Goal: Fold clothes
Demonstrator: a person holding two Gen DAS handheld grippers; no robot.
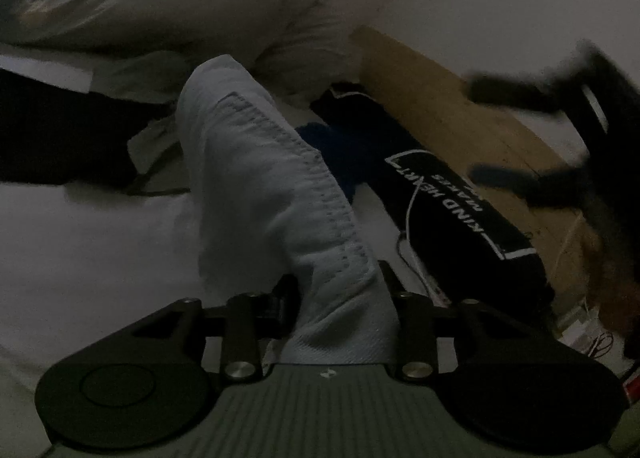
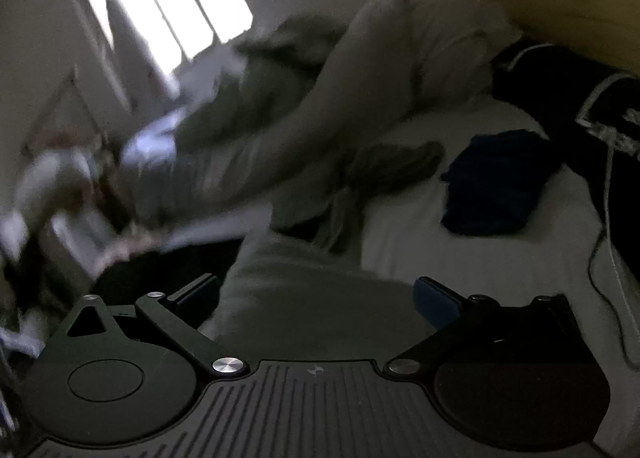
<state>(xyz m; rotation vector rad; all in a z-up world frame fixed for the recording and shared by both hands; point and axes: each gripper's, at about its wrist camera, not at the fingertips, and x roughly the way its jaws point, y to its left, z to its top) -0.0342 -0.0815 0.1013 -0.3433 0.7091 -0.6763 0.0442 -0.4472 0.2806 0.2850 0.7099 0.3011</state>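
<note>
Now clamped in left gripper [image 1: 340, 290]: pale blue ribbed cotton garment [image 1: 256, 162], long axis running straight away over white bedsheet [image 1: 80, 258], right gripper [image 2: 316, 294] nearby, spread wide, empty.

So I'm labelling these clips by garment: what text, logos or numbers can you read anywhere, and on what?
"KIND HEART": white print, seen upside down, inside a white frame on the black garment.
"MAKES": the line beside it in the same frame.
A third line in that frame: cut off, unreadable.
White print on that garment in the right wrist view: too blurred.
Nothing else bears text.
</note>
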